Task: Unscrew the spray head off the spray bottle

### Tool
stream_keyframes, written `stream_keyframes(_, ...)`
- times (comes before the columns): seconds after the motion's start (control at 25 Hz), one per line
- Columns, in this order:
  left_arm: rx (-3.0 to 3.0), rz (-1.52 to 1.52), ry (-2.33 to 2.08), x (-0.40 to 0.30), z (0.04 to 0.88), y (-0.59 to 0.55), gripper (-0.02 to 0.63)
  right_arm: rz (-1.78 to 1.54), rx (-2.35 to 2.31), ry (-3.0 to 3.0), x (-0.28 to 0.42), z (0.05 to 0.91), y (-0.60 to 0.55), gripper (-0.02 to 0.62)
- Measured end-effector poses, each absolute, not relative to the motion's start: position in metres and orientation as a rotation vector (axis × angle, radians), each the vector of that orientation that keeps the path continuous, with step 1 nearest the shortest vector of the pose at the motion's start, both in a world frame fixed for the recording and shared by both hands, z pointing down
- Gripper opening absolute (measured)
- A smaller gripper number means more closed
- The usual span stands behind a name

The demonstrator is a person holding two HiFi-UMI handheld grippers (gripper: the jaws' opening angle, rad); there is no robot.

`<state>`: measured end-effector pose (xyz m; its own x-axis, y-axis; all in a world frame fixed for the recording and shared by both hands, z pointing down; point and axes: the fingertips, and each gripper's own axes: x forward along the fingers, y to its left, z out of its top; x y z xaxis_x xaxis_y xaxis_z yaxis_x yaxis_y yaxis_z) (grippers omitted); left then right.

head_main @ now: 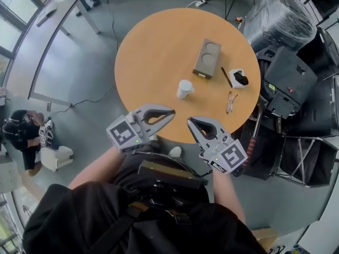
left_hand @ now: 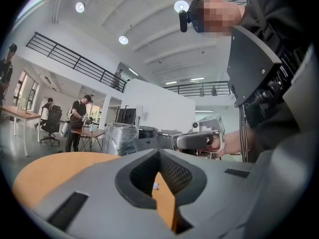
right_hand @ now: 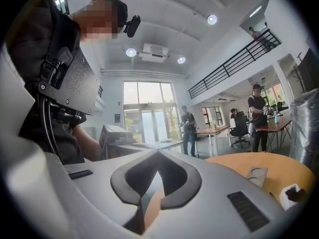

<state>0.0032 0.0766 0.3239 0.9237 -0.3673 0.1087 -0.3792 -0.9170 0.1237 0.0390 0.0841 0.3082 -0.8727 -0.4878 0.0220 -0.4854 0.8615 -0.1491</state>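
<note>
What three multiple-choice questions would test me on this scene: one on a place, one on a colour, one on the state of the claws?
1. Where do the glasses lie?
A) near the edge of the table, on the person's right
B) at its centre
C) on the floor

2. What colour is the table?
A) white
B) orange-brown
C) black

3. How are the left claw and right claw?
A) both wide open
B) one grips the glasses
C) both shut and empty

Answers:
1 A: the head view shows them by the right rim.
2 B: its bare top is orange-brown.
3 C: each gripper view shows the jaws together with nothing between them.
</note>
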Motion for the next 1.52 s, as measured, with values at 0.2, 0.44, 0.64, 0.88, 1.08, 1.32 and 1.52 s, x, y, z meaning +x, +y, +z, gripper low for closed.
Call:
stream_keyframes(0.2, 2.939, 0.094, -0.544, -0.018, 0.335, 0.032, 0.005, -0.243, -0.849, 3.029, 0.020, 0.317, 0.047, 0.000)
stream_keyframes(0.44, 2.944, 0.096, -0.523, -0.048, 0.355, -0.020, 0.006, -0.279, -0.935, 2.990, -0.001, 0.327, 0.003, 0.000)
stream_keyframes(0.64, 2.997, 0.112, -0.450, -0.059, 0.380, -0.057, 0.006, -0.280, -1.032, 2.969, -0.012, 0.350, -0.038, 0.002)
stream_keyframes(0.88, 3.011, 0.162, -0.382, -0.052, 0.430, -0.096, 0.008, -0.260, -1.134, 3.000, -0.008, 0.391, -0.081, 0.003)
stream_keyframes(1.08, 3.011, 0.159, -0.407, -0.039, 0.480, -0.124, 0.066, -0.207, -1.162, 3.000, 0.003, 0.420, -0.104, 0.011)
stream_keyframes(1.32, 2.964, 0.161, -0.482, -0.020, 0.554, -0.144, 0.146, -0.210, -1.110, 3.051, 0.022, 0.476, -0.119, 0.117)
stream_keyframes(1.52, 2.982, 0.200, -0.487, -0.010, 0.619, -0.147, 0.224, -0.191, -1.095, 3.044, 0.038, 0.516, -0.128, 0.178)
